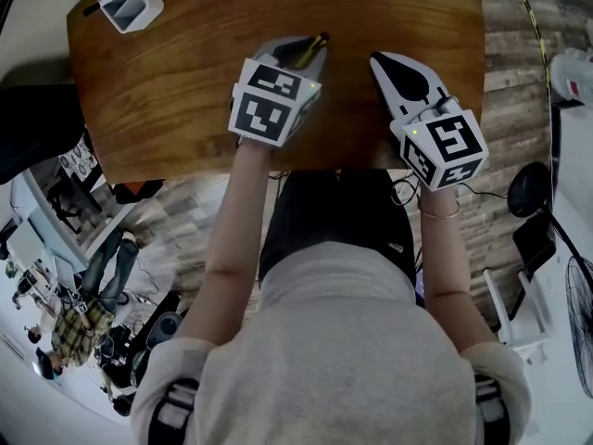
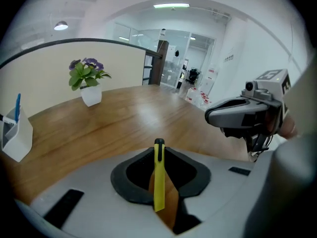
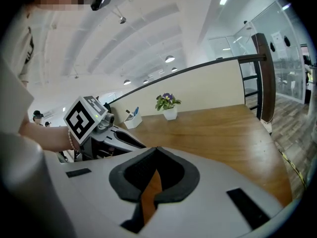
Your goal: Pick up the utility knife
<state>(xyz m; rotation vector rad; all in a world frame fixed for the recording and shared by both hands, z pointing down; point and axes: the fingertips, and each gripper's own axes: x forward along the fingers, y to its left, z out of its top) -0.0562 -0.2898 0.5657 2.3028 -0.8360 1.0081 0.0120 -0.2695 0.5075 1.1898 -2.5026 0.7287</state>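
The utility knife (image 2: 158,175) is a slim yellow bar with a black end, and it stands on edge between the jaws of my left gripper (image 2: 158,150). The pads are closed on its sides. In the head view its tip (image 1: 317,44) pokes out past my left gripper (image 1: 306,54) over the wooden table (image 1: 176,91). My right gripper (image 1: 382,61) hovers just to the right, pointing the same way. Its jaw tips meet with nothing between them (image 3: 156,150). Each gripper shows in the other's view, the right gripper (image 2: 242,114) and the left gripper (image 3: 116,138).
A white pen holder (image 1: 130,3) with a blue pen stands at the table's far left corner. A small potted plant (image 2: 90,86) sits near the far edge by a partition. The table's right edge (image 1: 482,54) borders plank flooring.
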